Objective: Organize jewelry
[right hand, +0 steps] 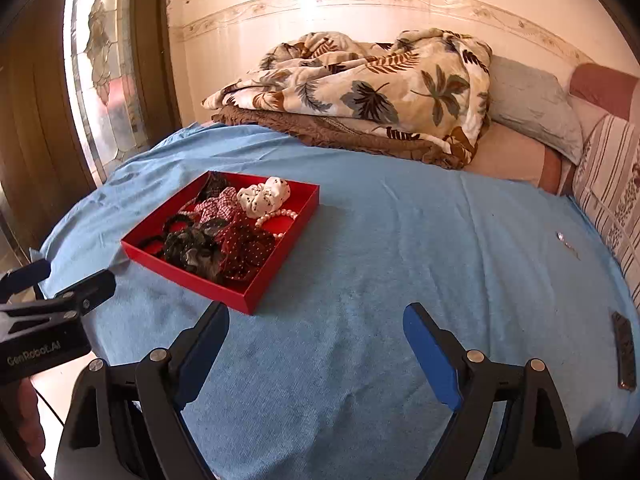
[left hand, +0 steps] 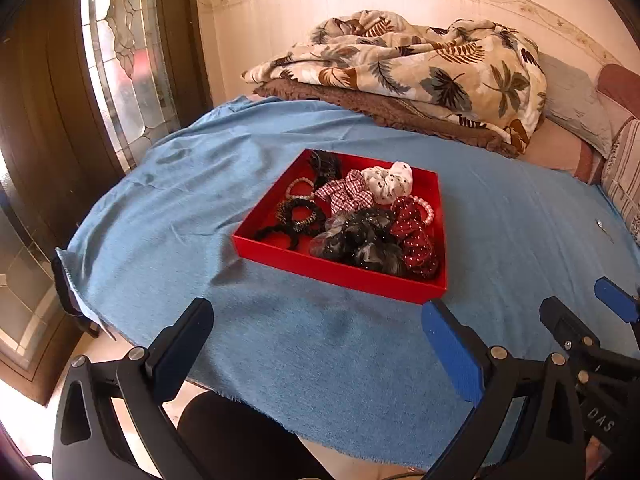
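A red tray [left hand: 332, 276] sits on the blue cloth [left hand: 200, 200] and holds several hair and jewelry pieces. Among them are a white dotted scrunchie [left hand: 390, 182], a checked scrunchie [left hand: 344, 194], a dark sheer scrunchie [left hand: 360, 240], a red dotted scrunchie [left hand: 412, 232], a pearl bracelet [left hand: 428, 208] and black hair ties [left hand: 298, 216]. My left gripper [left hand: 316, 312] hovers open just in front of the tray, with nothing between its fingers. My right gripper [right hand: 316, 314] is open and empty over bare cloth to the right of the tray [right hand: 192, 280].
A leaf-print blanket [right hand: 360, 88] and a grey pillow [right hand: 528, 104] lie at the back. A small shiny item [right hand: 560, 236] and a dark flat object [right hand: 624, 352] rest on the cloth at the right. A stained-glass door [left hand: 120, 60] stands to the left.
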`<state>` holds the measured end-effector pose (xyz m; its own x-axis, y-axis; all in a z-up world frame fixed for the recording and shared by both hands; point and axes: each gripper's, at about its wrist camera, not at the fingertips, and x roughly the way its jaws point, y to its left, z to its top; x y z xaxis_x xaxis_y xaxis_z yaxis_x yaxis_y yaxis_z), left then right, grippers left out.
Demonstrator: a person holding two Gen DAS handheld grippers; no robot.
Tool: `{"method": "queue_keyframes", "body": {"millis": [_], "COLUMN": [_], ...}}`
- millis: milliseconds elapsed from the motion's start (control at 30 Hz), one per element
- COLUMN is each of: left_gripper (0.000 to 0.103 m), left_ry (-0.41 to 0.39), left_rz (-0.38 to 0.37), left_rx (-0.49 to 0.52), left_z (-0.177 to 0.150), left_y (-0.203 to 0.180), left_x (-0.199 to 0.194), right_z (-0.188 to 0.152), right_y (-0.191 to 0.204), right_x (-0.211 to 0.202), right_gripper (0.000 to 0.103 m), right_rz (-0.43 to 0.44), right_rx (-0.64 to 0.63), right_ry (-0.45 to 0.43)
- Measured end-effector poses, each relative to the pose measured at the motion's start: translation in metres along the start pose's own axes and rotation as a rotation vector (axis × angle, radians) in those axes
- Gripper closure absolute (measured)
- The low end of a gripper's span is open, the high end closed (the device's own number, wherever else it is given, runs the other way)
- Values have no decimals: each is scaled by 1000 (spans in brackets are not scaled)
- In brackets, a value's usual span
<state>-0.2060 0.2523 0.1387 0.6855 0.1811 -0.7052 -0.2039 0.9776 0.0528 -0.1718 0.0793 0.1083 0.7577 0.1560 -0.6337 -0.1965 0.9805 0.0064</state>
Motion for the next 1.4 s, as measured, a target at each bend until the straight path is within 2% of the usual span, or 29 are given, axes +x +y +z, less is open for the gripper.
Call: {"method": "queue_keyframes", "body": {"millis": [167, 400, 700, 800, 967, 1100, 1400], "left_gripper": [0, 0, 0, 0, 0, 0, 0], "left_ry": [48, 108, 81, 53, -3, -11, -24], "left_rz": [-34, -34, -13, -29, -26, -17, -17], "left_rx": [21, 17, 47, 41, 67, 78, 84], "left_z": [-3, -9, -6, 3, 6, 5, 8], "left_y": [-3, -4, -8, -11, -21, -20, -10], "left_x": [14, 34, 42, 42, 34, 34, 40], "right_z": [-3, -3, 1, 2, 1, -3, 1], "right_y": [4, -4, -9, -11, -20, -12, 1], "right_x": [2, 13, 30, 28, 24, 32, 38], "right_gripper": [11, 11, 11, 11, 9, 9, 9], "right_rz": [-15, -31, -13, -23, -34, -32, -46], "right_rx": [-23, 3, 35, 16, 66, 24, -14], "right_ry": [-1, 25, 48, 42, 13, 47, 33]}}
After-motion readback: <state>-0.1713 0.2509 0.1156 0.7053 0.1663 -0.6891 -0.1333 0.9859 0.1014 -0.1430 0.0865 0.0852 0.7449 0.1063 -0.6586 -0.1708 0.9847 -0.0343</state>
